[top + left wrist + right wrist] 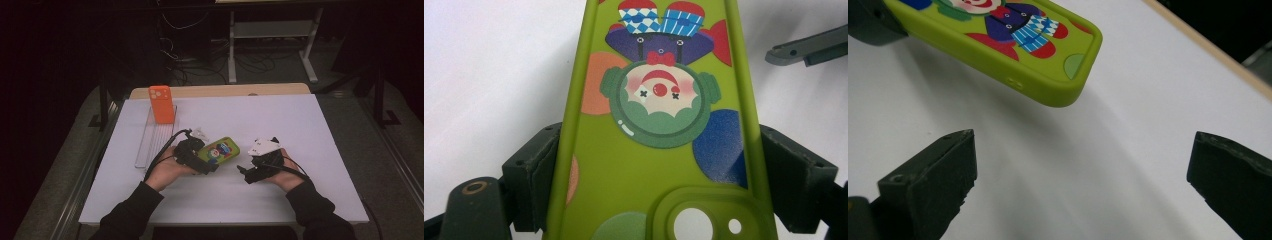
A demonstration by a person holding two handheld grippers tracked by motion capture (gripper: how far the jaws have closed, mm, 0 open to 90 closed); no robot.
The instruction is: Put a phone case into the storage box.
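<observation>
The left gripper is clenching a lime-green rubbery phone case with a clown print by its long edges — lifted just above the white surface, near centre. The right gripper is sitting just right of the case, jaws released and empty.

Green clown-print phone case, held by long edges, raised off white table, print side up.

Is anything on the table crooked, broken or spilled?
Nothing looks broken or spilled. The green clown phone case sits at a slant, but that is because the left gripper is clamped on its sides. The orange phone case stands upright on the clear stand. The right gripper waits open, holding nothing.
</observation>
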